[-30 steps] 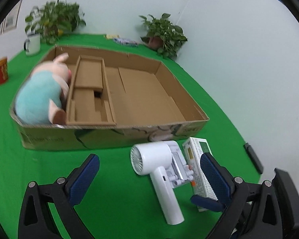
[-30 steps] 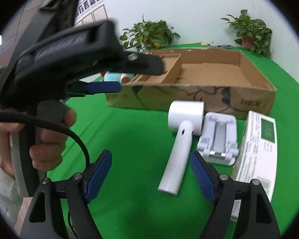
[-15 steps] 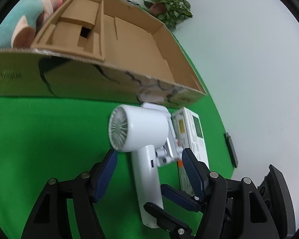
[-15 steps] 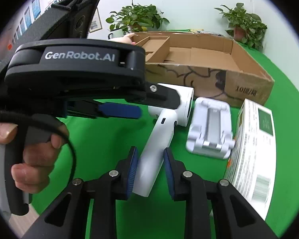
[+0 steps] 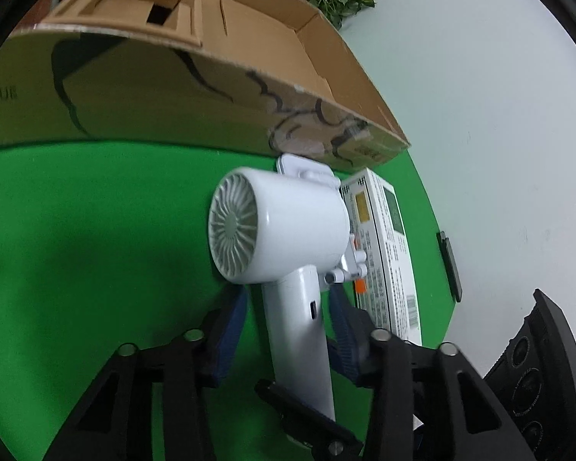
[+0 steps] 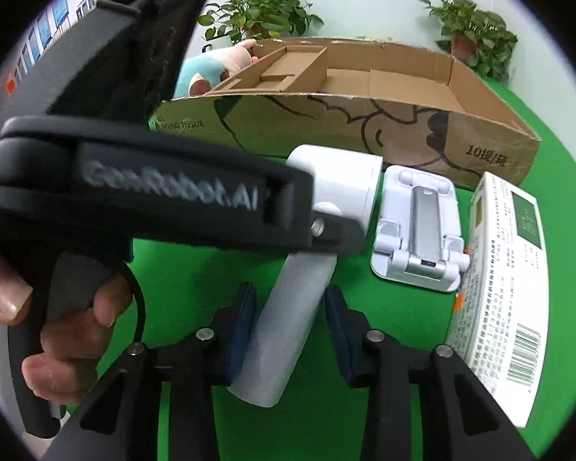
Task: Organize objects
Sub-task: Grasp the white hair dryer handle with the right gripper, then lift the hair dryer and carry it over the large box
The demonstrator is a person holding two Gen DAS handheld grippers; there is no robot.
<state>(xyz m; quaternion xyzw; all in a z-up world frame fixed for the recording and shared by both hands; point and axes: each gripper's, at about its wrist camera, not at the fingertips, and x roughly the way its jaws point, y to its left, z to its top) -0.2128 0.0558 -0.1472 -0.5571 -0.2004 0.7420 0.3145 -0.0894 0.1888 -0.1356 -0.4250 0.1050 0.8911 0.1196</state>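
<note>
Here you are straddling the handle of the white hair dryer (image 5: 288, 246) with both tools at once. Your left gripper (image 5: 286, 309) is standing with its blue pads (image 5: 234, 319) a little off the handle on either side, parted and not yet pinching. Your right gripper (image 6: 290, 319) is bracketing the same handle lower down, one pad touching or nearly touching it and the other clear, so it too is holding nothing; I judge the doubled approach is meant to steady a long, top-heavy thing before lifting. The dryer is lying on the green cloth (image 5: 96, 238). Just beside the dryer sits a folded white stand (image 6: 418, 226), and beyond that a printed carton (image 6: 507, 288). Behind the dryer the cardboard box (image 6: 364, 123) is waiting open, probably its destination, with a plush toy (image 6: 211, 65) at its far corner.
</note>
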